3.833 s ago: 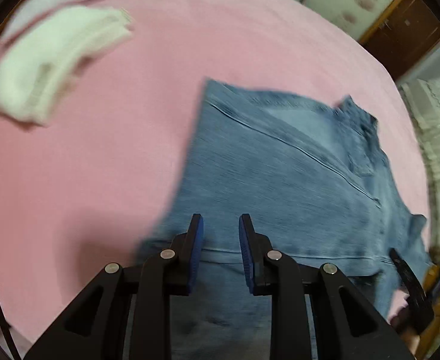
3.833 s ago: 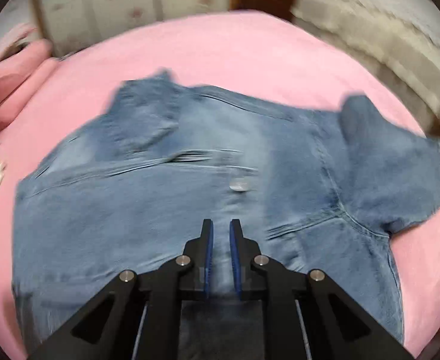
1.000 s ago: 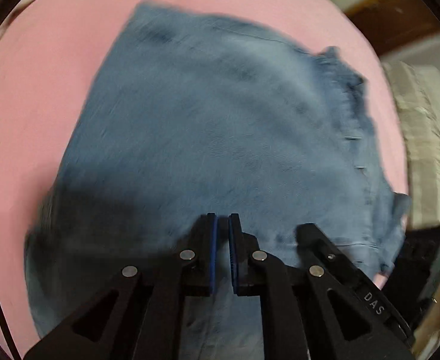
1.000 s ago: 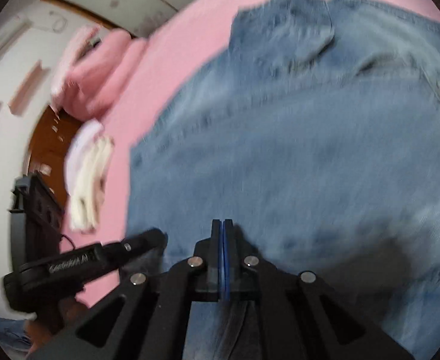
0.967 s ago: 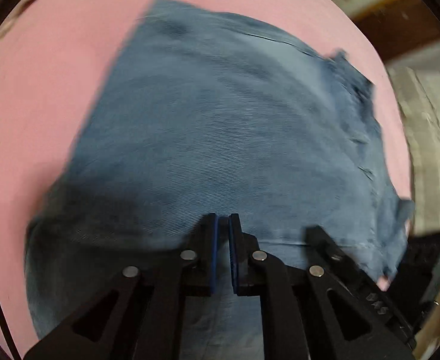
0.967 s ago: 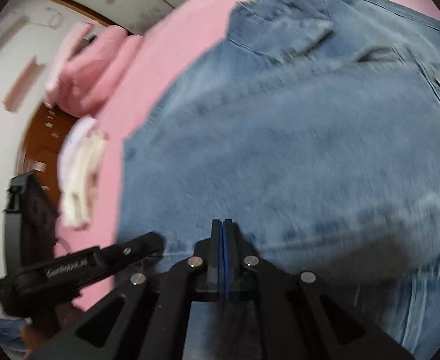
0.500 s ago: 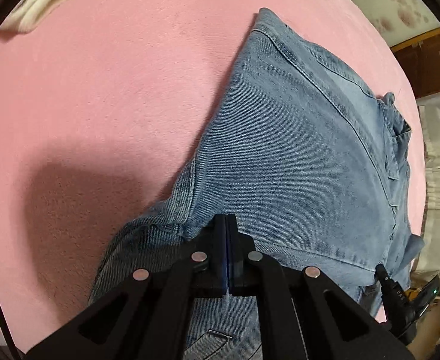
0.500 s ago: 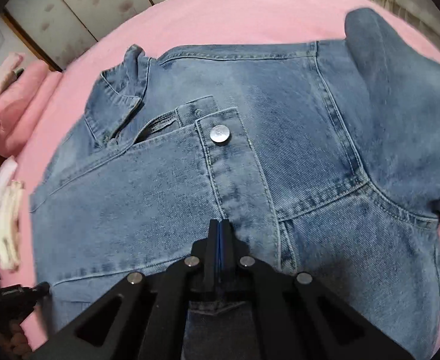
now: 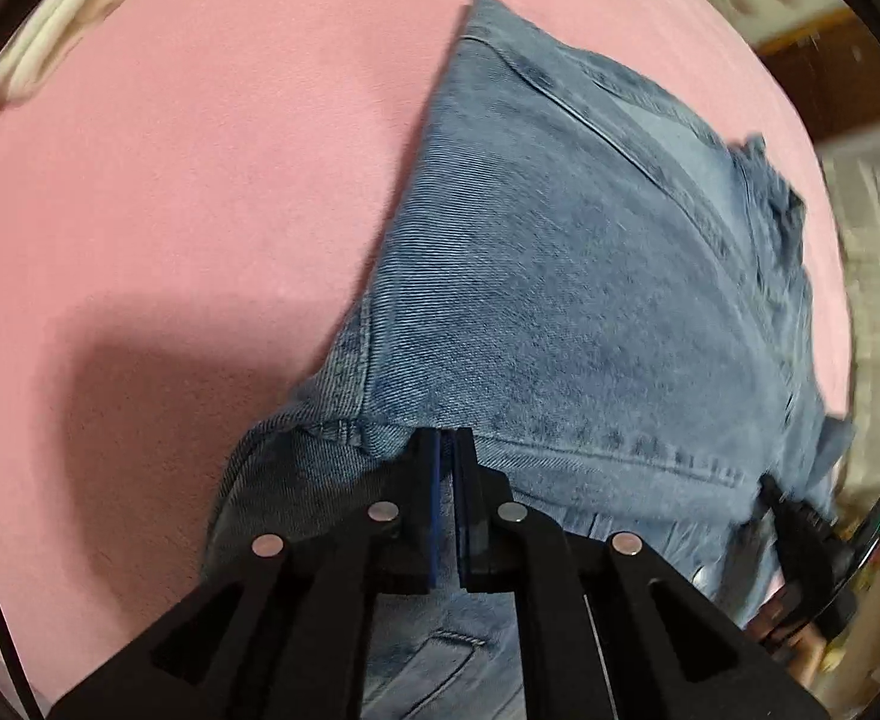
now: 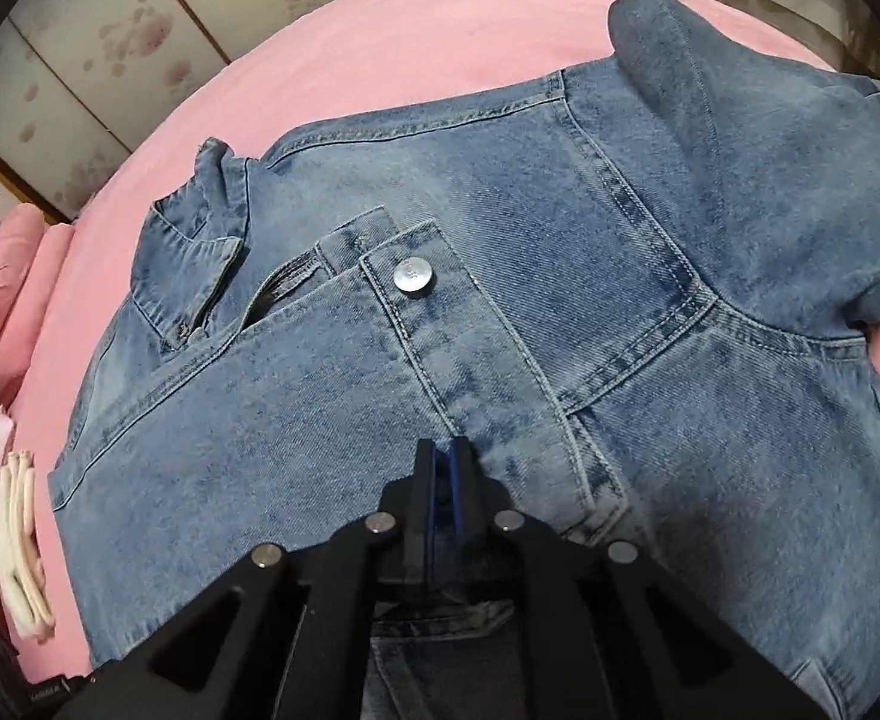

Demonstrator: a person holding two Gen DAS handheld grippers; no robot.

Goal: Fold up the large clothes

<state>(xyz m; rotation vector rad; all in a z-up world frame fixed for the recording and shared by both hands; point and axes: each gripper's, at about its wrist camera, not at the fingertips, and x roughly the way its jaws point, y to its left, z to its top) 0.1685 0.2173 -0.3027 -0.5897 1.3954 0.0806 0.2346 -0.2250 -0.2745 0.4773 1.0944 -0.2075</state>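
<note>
A big blue denim jacket (image 10: 499, 312) lies spread on a soft pink bed cover (image 10: 416, 42). One side of it is folded over the middle, so a flap with a round silver button (image 10: 413, 275) sits on top.

The left gripper (image 9: 447, 450), black with blue pads, points down at the jacket. Its two fingers are almost pressed together, with only a thin gap, and they have just opened a tiny bit. The tips sit right at the near edge of the folded flap (image 9: 559, 312). I cannot tell if cloth is pinched between them. The rest of the jacket stretches away ahead of the tips and to their right. Bare pink cover (image 9: 170, 210) lies to the left.

The right gripper (image 10: 443, 462) points down at the jacket too. Its fingers are nearly closed and have just opened a little. The tips rest on the button strip, and the silver button is just ahead of them. The collar (image 10: 194, 258) is ahead and to the left. A short sleeve (image 10: 769, 192) lies ahead and to the right.

A pile of folded white cloth (image 10: 20, 546) sits far to the left on the bed
</note>
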